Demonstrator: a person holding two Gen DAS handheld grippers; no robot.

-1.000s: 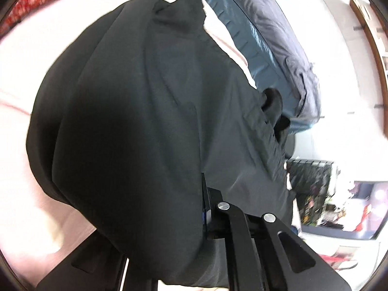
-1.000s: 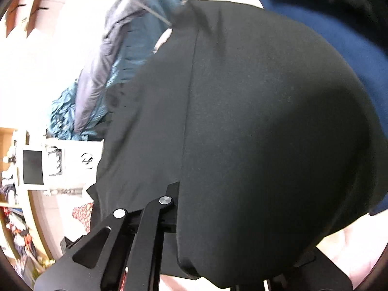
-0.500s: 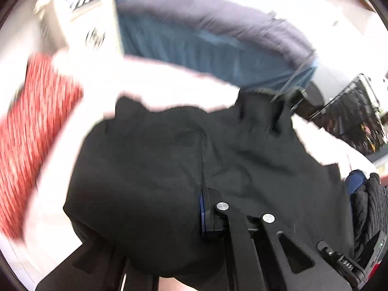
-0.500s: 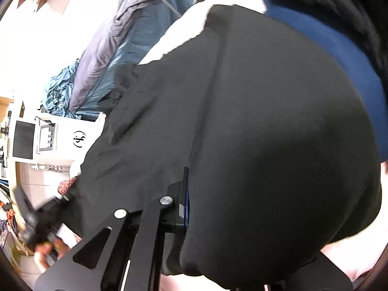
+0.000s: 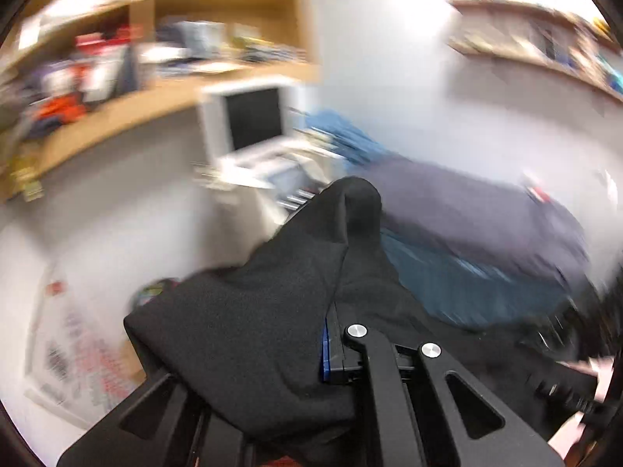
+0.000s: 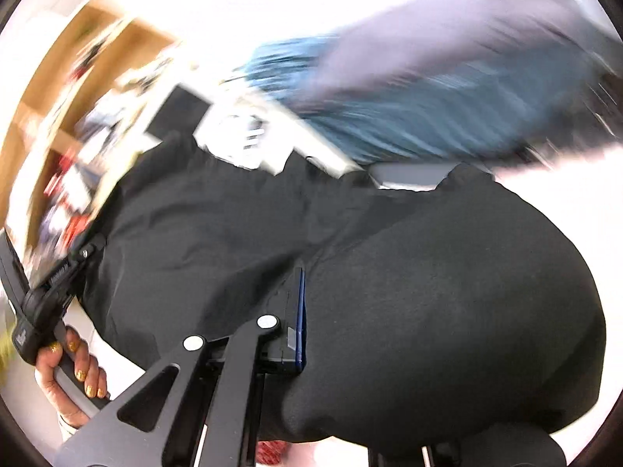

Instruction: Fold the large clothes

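Here the black garment [image 5: 272, 311] hangs lifted off any surface, bunched over both tools; in the left wrist view it rises to a peaked fold in front of the grey-and-teal quilt [image 5: 467, 233], and in the right wrist view it [image 6: 428, 292] spreads wide and taut below that quilt [image 6: 409, 89]; the left gripper [image 5: 331, 334] is closed on the cloth, its blue-edged finger [image 5: 326, 346] pressed against the fabric, the other finger buried beneath it; the right gripper [image 6: 307, 311] is likewise clamped on the garment, one blue-edged finger [image 6: 298, 319] showing at the fold and the far one hidden under cloth; at the garment's left edge in the right wrist view, the person's left hand [image 6: 74, 369], nails painted gold, grips the handle of the other tool; behind the garment stand a white monitor [image 5: 249, 120] and wooden shelves [image 5: 117, 89] crowded with blurred items; everything beyond the cloth is smeared by motion.
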